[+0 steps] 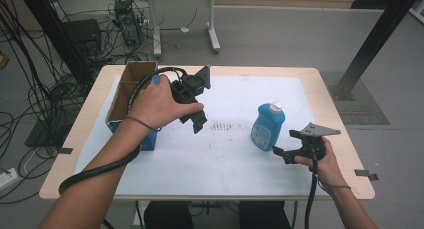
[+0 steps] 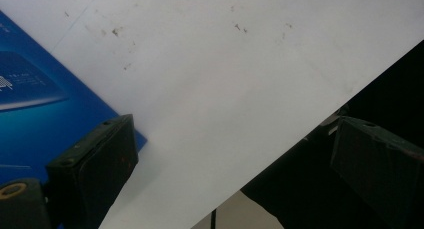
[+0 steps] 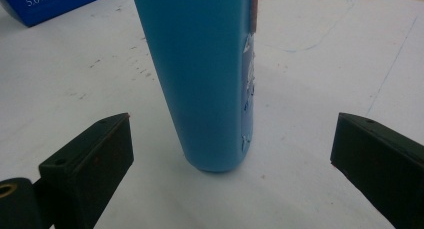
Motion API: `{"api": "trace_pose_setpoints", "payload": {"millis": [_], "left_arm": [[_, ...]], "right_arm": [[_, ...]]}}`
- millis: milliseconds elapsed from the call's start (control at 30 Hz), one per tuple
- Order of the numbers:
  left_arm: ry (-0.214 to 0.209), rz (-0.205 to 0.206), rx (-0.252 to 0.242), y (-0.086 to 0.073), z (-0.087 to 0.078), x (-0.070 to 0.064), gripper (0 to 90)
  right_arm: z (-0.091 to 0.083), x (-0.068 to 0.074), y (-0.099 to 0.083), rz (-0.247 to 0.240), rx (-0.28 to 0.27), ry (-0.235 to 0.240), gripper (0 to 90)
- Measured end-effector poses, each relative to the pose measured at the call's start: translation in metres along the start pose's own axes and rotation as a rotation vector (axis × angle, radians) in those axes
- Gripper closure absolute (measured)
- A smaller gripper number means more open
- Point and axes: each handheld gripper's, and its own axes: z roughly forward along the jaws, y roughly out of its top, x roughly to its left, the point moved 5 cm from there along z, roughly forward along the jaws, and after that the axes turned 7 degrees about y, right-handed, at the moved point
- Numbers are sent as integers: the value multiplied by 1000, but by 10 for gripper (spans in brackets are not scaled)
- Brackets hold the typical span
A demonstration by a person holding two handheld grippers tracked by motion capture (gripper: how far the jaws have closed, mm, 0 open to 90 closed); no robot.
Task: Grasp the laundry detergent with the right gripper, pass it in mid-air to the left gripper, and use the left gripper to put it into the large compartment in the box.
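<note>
A blue bottle [image 1: 267,127] with a white cap stands upright on the white sheet [image 1: 220,156], right of centre. My right gripper [image 1: 281,153] rests low just right of the bottle, open and pointed at it. In the right gripper view the bottle [image 3: 205,84] stands between and slightly ahead of the spread jaws of my right gripper [image 3: 232,139], touching neither. My left gripper [image 1: 198,120] hovers over the sheet beside an open blue cardboard box [image 1: 120,96], tilted downward. It is open and empty [image 2: 235,144], with the box's blue side [image 2: 35,104] by its left jaw.
The wooden table [image 1: 330,114] has the box at its left side, near the left hand. A box corner [image 3: 55,1] lies beyond the bottle. Cables trail from both grippers toward the front edge. Floor cables, a desk leg and a black post surround the table.
</note>
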Motion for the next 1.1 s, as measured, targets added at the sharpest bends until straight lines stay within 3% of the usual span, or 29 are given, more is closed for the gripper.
{"api": "trace_pose_setpoints", "payload": {"millis": [500, 1100], "left_arm": [[-8, 14, 5, 1, 2, -3, 51], [-9, 13, 7, 0, 3, -3, 50]], "right_arm": [[4, 10, -11, -17, -63, -44, 41], [11, 18, -22, -14, -132, -49, 28]]}}
